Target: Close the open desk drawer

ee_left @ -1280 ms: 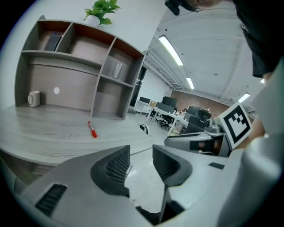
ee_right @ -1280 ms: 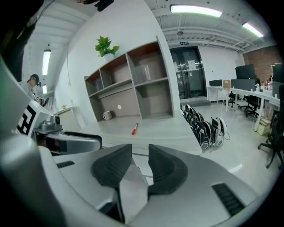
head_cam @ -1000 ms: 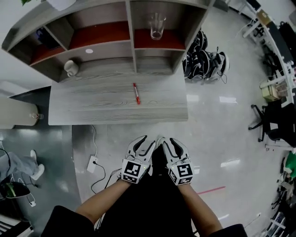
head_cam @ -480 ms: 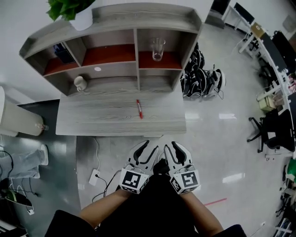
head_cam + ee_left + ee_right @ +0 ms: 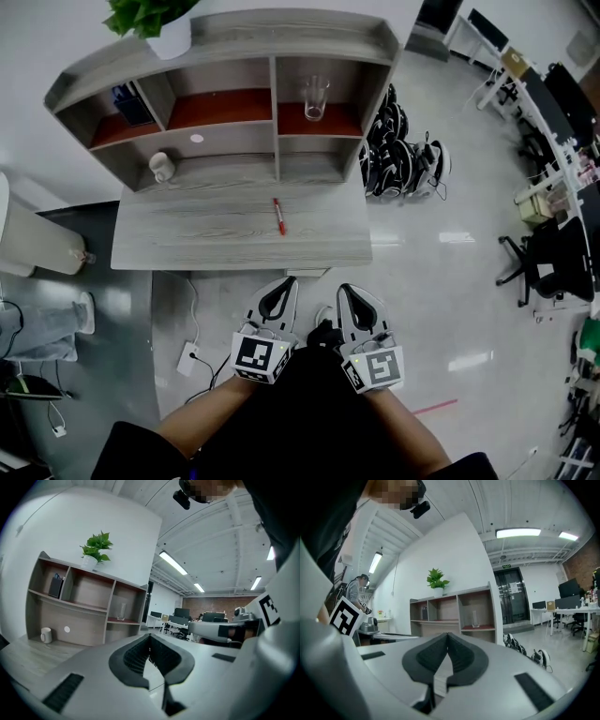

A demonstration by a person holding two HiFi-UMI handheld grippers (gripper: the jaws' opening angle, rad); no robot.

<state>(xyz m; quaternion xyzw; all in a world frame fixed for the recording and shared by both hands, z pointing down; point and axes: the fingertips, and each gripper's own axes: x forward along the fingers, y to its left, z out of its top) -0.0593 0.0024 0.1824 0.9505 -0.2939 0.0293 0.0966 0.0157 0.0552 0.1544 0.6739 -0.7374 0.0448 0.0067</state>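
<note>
A grey wood desk [image 5: 225, 246] with a shelf unit at its back stands ahead of me. A short pale strip [image 5: 307, 273] shows under its front edge; I cannot tell whether it is the drawer. My left gripper [image 5: 286, 282] and right gripper [image 5: 345, 290] are held side by side just short of that edge, level and pointing at the desk. Both are shut with nothing between the pads. In the left gripper view the left gripper [image 5: 150, 635] has its tips together, and in the right gripper view the right gripper [image 5: 448, 635] does too.
A red pen [image 5: 277, 215] lies on the desktop. The shelves hold a glass [image 5: 315, 97], a white mug [image 5: 162, 167] and a potted plant [image 5: 155, 19] on top. Shoes [image 5: 405, 156] lie on the floor to the right, a power strip [image 5: 189, 355] to the left.
Both grippers went from open to shut and rose a little in front of the desk. The head view shifted so more of the shelf unit shows.
</note>
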